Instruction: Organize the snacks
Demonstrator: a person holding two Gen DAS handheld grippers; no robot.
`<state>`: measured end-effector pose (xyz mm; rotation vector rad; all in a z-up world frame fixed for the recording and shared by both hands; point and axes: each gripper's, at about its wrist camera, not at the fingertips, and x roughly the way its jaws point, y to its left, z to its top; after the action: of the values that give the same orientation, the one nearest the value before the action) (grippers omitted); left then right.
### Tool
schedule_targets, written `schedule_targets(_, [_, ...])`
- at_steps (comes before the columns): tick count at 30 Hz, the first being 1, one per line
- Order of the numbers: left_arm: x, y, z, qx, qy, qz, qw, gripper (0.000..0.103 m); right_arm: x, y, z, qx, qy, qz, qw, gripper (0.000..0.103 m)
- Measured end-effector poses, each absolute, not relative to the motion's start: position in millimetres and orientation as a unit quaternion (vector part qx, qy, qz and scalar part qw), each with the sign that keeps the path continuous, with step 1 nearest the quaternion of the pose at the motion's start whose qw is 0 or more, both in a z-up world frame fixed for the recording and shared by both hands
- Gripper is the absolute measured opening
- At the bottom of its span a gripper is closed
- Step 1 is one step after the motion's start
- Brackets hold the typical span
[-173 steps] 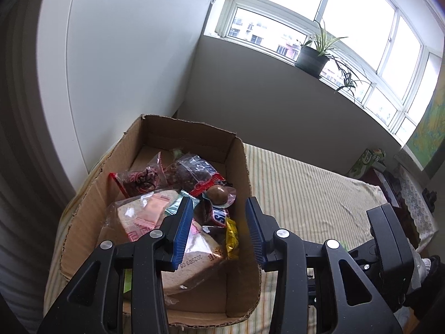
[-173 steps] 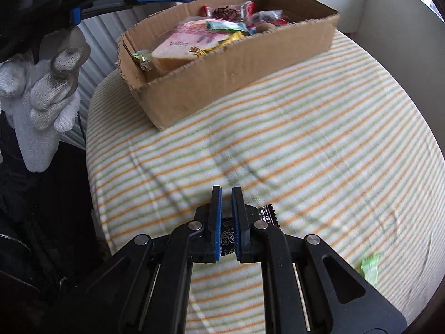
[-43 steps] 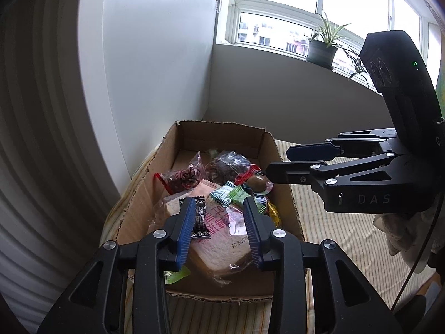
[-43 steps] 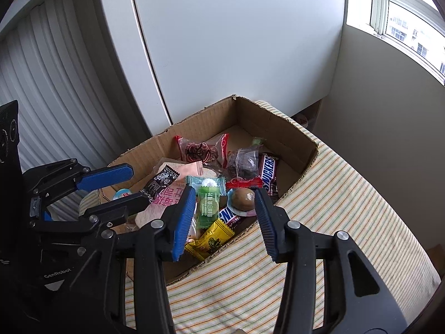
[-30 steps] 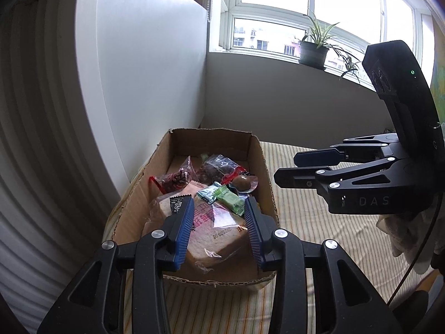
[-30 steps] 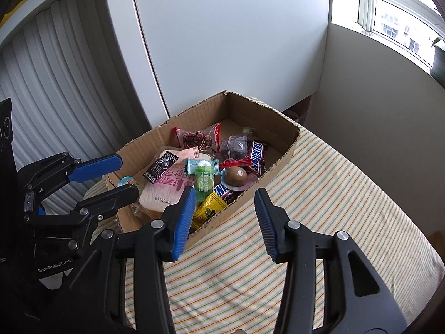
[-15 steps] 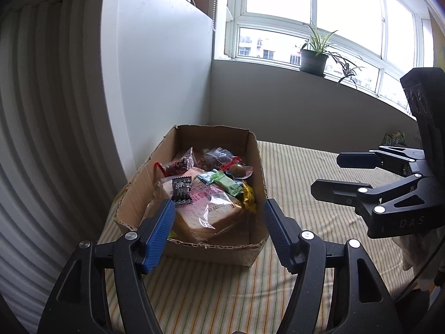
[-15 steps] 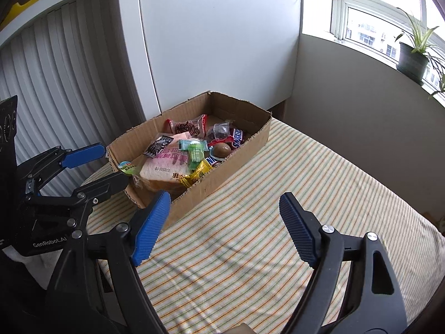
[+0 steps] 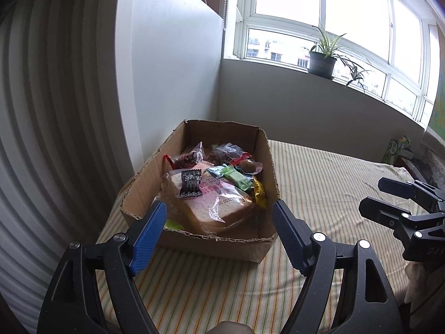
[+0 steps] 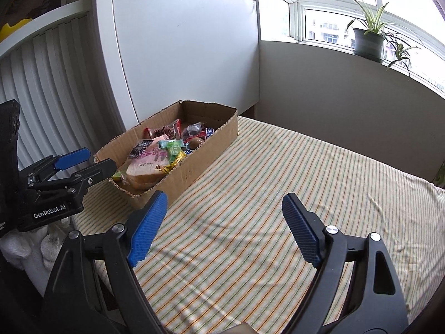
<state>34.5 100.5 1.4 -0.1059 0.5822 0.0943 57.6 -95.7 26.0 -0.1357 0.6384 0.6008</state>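
A cardboard box (image 9: 271,164) (image 10: 194,167) stands on the striped cloth, filled with snacks. A bagged bread slice (image 9: 219,204) (image 10: 144,171) lies at its near end. On the bread rest a black packet (image 9: 190,182) and a green packet (image 9: 236,176). My left gripper (image 9: 219,217) (image 10: 98,158) hovers in front of the box's near wall, its jaws opening with nothing between them. My right gripper (image 10: 224,203) (image 9: 374,194) is over the bare cloth to the right of the box. Its jaws are opening too, and nothing is between them.
The striped cloth (image 10: 278,181) covers a table that ends at a grey wall under the window. A white cabinet (image 10: 180,55) stands behind the box. A potted plant (image 9: 322,58) sits on the sill. A gloved hand (image 10: 41,242) holds the left gripper.
Both grippers have drawn back from the box and their jaws have widened. The black packet, earlier beside the left finger, now lies on the bread. The right gripper has swung away to the right.
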Motion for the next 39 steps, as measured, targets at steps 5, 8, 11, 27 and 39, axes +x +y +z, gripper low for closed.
schedule_targets(5, [33,101,7,-0.051,0.28,0.052,0.957,0.078,59,-92,26,-0.064,0.299,0.295,0.905,0.087])
schedule_targets(8, [33,100,8,-0.049,0.276,0.056,0.958,0.078,60,-88,27,-0.068,0.29,0.295,0.908,0.087])
schedule_targets(11, [33,98,7,-0.044,0.277,0.057,0.958,0.078,64,-86,26,-0.052,0.293,0.301,0.906,0.087])
schedule_targets(27, [29,99,5,-0.045,0.277,0.06,0.958,0.078,51,-84,21,-0.083,0.291,0.287,0.909,0.087])
schedule_targets(39, [29,97,6,-0.047,0.278,0.059,0.958,0.078,50,-88,21,-0.083,0.292,0.28,0.911,0.087])
